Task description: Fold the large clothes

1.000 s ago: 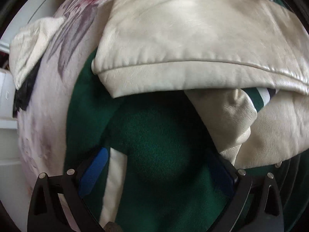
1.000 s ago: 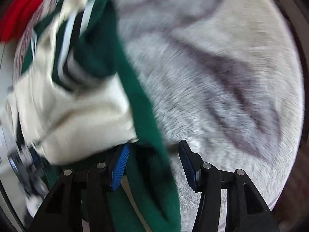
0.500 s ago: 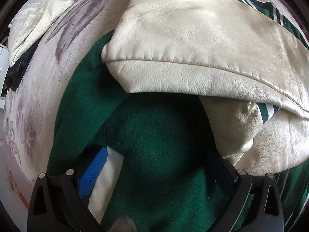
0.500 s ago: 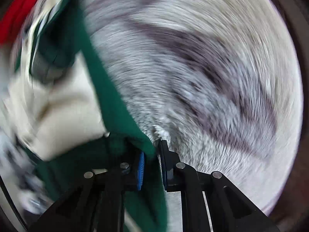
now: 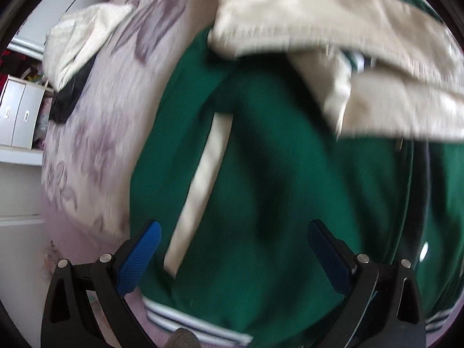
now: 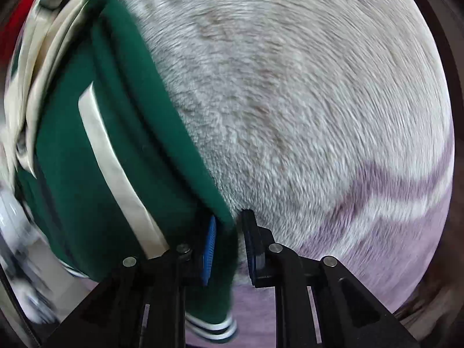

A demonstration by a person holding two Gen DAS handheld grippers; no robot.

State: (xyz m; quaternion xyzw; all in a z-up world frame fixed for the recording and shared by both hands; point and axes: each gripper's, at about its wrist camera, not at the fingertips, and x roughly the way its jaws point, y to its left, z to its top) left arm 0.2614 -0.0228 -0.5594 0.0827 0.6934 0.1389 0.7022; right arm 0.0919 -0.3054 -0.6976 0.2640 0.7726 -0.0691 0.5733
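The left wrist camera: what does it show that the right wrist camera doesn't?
Only the left view shows the cream sleeves, a white cloth, white drawers and the wide-open left gripper.

Only the right view shows the right gripper, its jaws opening slightly around the jacket's edge.

Both show the green jacket on the flowered blanket.

Green jacket [image 5: 261,203] on floral blanket [image 6: 304,116], probably a bed.
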